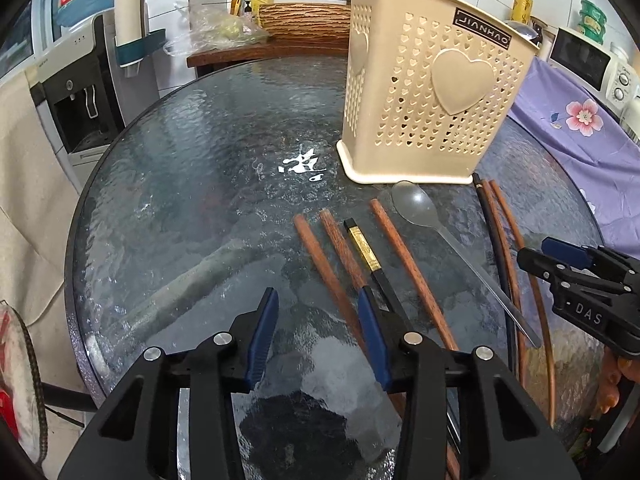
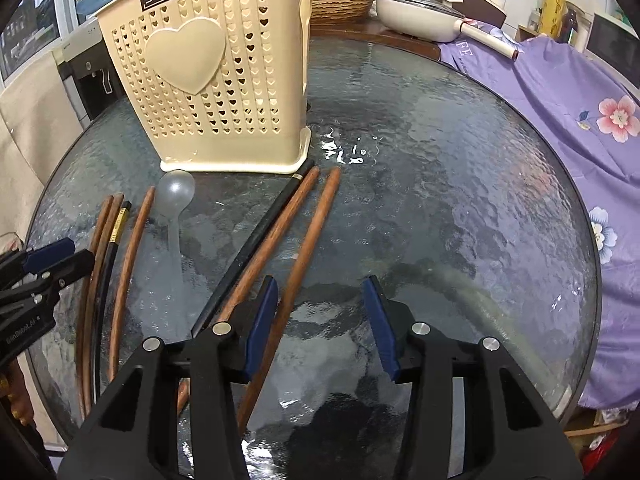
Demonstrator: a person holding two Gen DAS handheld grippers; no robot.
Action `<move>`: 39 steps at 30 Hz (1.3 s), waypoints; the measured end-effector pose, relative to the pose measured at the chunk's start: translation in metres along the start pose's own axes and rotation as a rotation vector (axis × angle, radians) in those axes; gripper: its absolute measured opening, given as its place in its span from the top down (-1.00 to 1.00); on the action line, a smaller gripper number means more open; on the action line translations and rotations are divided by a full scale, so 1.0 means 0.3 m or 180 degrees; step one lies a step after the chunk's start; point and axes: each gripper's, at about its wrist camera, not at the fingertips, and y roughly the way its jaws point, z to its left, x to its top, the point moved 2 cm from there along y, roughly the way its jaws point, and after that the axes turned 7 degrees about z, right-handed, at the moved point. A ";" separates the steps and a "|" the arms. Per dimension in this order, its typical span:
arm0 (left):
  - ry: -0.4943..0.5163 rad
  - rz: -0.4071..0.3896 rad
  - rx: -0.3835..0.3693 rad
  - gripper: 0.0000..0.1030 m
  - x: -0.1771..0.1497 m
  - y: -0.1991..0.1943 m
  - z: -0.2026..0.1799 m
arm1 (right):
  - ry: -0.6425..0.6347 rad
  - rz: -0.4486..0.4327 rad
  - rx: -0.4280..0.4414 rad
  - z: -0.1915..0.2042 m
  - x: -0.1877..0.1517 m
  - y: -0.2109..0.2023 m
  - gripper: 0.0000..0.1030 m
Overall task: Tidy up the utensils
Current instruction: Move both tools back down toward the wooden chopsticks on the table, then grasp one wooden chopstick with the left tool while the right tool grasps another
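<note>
Left gripper point(image 1: 318, 334) over a round glass table point(image 1: 180, 208), jaws apart with nothing between them. Wooden chopsticks point(image 1: 320, 260), a black chopstick point(image 1: 366, 252) and a clear spoon point(image 1: 416, 206) lie before a cream perforated utensil holder point(image 1: 432, 88); right gripper point(image 1: 538, 256) at right edge

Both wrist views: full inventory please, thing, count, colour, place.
table: one, round, dark textured glass.
holder: one, beige, heart cutouts, upright at the table's far side.
spoon: one, clear plastic, lying with its bowl right at the holder's base.
brown chopsticks: five, wooden, lying flat either side of the spoon.
black chopsticks: two, one with a gold band, lying among the brown ones.
pan: one, cream, behind the table.
cloth: one, purple with flowers, right of the table.
left gripper: black with blue pads, open, over the left group.
right gripper: same, open, over the right group.
</note>
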 end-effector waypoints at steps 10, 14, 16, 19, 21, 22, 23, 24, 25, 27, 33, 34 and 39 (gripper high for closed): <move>0.0126 0.0053 0.0049 0.33 0.060 0.035 -0.018 | 0.0058 0.0131 0.0041 -0.053 0.084 0.043 0.28; 0.0186 0.0064 0.0140 0.35 0.065 0.041 -0.034 | 0.0112 0.0109 0.0021 -0.047 0.112 0.062 0.30; 0.0215 0.0061 0.0172 0.36 0.067 0.043 -0.040 | 0.0123 0.0097 0.0009 -0.041 0.125 0.070 0.30; 0.0224 0.0071 0.0170 0.38 0.068 0.042 -0.042 | 0.0121 0.0094 -0.0014 -0.034 0.134 0.076 0.33; 0.0233 0.0072 0.0178 0.39 0.068 0.042 -0.045 | 0.0112 0.0091 -0.0020 -0.025 0.136 0.076 0.37; 0.0235 0.0073 0.0177 0.41 0.069 0.043 -0.044 | 0.0109 0.0091 -0.0018 -0.023 0.138 0.078 0.42; 0.0242 0.0073 0.0177 0.42 0.070 0.043 -0.045 | 0.0105 0.0091 -0.0019 -0.021 0.140 0.079 0.46; 0.0248 0.0073 0.0179 0.43 0.070 0.044 -0.045 | 0.0099 0.0093 -0.0017 -0.019 0.142 0.080 0.48; 0.0257 0.0075 0.0174 0.47 0.071 0.044 -0.047 | 0.0096 0.0097 -0.0013 -0.016 0.143 0.081 0.53; 0.0272 0.0080 0.0176 0.51 0.073 0.045 -0.053 | 0.0078 0.0097 -0.0021 -0.009 0.146 0.082 0.61; 0.0337 0.0085 0.0162 0.68 0.075 0.047 -0.068 | 0.0014 0.0074 -0.0060 0.020 0.140 0.081 0.82; 0.0351 0.0088 0.0155 0.71 0.077 0.048 -0.070 | 0.0002 0.0076 -0.0059 0.021 0.140 0.081 0.82; 0.0408 0.0094 0.0161 0.76 0.079 0.050 -0.087 | -0.0025 0.0084 -0.0043 0.026 0.130 0.077 0.83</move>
